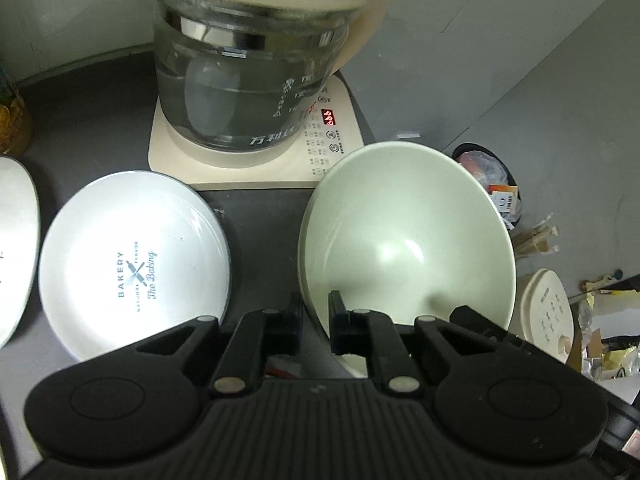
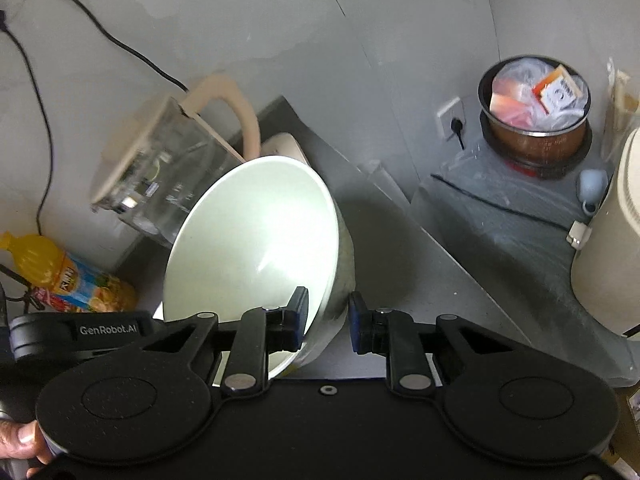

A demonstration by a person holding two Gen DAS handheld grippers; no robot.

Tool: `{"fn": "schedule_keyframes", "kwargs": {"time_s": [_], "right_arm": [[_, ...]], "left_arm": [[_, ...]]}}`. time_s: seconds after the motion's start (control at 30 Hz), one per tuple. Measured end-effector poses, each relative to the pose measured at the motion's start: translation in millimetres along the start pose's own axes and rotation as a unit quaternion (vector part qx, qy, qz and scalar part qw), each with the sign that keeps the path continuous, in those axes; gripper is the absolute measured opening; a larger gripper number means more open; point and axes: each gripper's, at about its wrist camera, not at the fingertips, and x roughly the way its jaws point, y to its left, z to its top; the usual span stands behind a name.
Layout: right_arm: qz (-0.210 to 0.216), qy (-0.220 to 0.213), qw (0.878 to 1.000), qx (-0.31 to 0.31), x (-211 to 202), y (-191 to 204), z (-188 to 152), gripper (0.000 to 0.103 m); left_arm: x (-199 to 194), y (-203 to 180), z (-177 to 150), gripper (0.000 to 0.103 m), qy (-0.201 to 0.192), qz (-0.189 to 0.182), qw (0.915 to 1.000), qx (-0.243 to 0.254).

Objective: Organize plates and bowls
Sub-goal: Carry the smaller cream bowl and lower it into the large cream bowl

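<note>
The pale green bowl (image 1: 408, 248) is tilted and raised off the dark surface (image 1: 260, 216), just in front of the glass kettle (image 1: 248, 80) on its cream base. The left tongs (image 1: 316, 320) straddle the bowl's near rim, one finger outside the wall and one inside, drawn close enough that they appear clenched on it. In the right wrist view the same bowl (image 2: 252, 256) leans toward the wall, and the right tongs (image 2: 328, 320) straddle its rim too, the left finger inside and the right finger outside. A clear gap shows between that outer pad and the bowl's wall, so these tongs look released rather than gripping.

By my reading, the step in hand is moving this bowl, possibly passing it between the two tools or steadying it. The next move calls for one firm grip before the other lets go, then setting the bowl down clear of the kettle.

Only the left view shows the white "Bakery" plate (image 1: 136, 264) flat on the surface beside the bowl, and the edge of another white plate (image 1: 16, 248) further left. Only the right view shows the orange juice bottle (image 2: 68, 276) lying near the wall, the bin (image 2: 536, 120) on the floor and a thumb (image 2: 20, 438) on the handle.
</note>
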Motion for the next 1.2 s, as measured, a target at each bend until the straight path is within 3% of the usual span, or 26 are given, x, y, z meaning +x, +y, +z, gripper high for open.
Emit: {"fn": "schedule_keyframes", "kwargs": {"time_s": [0.53,1.2], "right_arm": [[-0.003,-0.026,1.0,0.001,-40,35,-38,0.022],[-0.004,0.01,1.0,-0.024,-54,62,-88,0.024]], "left_arm": [[-51,22,-28,0.011,-0.017,-0.016,0.9994,0.026],[-76,65,-72,0.012,0.004,-0.021,0.9995,0.023]]}}
